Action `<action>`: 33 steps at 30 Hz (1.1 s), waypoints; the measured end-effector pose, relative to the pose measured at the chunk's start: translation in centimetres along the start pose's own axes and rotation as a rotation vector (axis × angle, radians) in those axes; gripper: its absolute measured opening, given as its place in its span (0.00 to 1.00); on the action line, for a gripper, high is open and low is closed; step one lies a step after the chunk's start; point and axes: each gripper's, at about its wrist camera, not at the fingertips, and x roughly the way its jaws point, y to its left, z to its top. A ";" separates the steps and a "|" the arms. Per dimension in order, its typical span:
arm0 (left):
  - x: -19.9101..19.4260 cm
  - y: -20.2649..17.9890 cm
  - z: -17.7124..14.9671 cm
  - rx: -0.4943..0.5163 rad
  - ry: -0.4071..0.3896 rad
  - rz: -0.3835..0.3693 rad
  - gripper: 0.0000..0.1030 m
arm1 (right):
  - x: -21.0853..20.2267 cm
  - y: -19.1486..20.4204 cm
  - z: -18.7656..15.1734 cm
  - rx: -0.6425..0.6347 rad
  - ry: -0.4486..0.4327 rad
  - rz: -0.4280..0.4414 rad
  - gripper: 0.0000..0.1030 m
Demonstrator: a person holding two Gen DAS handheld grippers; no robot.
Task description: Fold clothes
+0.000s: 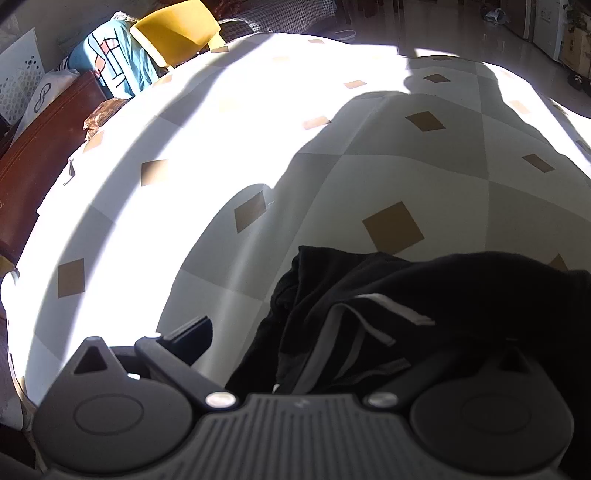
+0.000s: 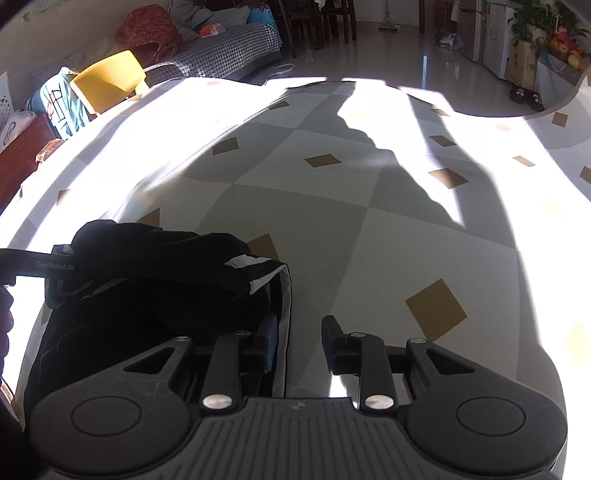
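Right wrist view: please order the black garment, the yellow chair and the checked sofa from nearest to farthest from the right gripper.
1. Black garment, at the right gripper's left finger.
2. Yellow chair, beyond the table, far left.
3. Checked sofa, behind the chair.

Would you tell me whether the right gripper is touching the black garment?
Touching: the right wrist view shows the right gripper with its left finger pressed against the black garment's white-striped edge.

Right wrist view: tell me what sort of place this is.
Most likely a home living room: a sofa with a houndstooth cover along the wall, dining chairs behind, a potted plant, and a table under a checked tablecloth.
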 end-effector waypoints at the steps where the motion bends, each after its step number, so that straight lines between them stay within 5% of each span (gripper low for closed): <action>1: -0.1 -0.2 -0.3 -0.001 0.000 0.000 1.00 | 0.2 0.2 0.0 -0.010 -0.001 0.010 0.35; 19: 0.6 -1.3 0.0 0.038 -0.035 0.024 1.00 | 2.3 3.3 1.8 -0.178 -0.124 0.001 0.45; 21: 0.5 -1.4 0.1 0.041 -0.035 0.021 1.00 | 2.4 3.5 2.2 -0.188 -0.150 -0.002 0.42; 22: 0.5 -1.4 0.2 0.039 -0.038 0.019 1.00 | 2.4 3.6 2.3 -0.193 -0.162 -0.003 0.32; 26: -0.2 -1.3 0.6 0.023 -0.071 0.008 1.00 | 2.6 3.2 3.2 -0.110 -0.169 -0.002 0.21; 33: -1.3 -0.7 1.3 -0.056 -0.120 -0.026 1.00 | 3.2 1.2 4.9 0.129 -0.164 0.029 0.25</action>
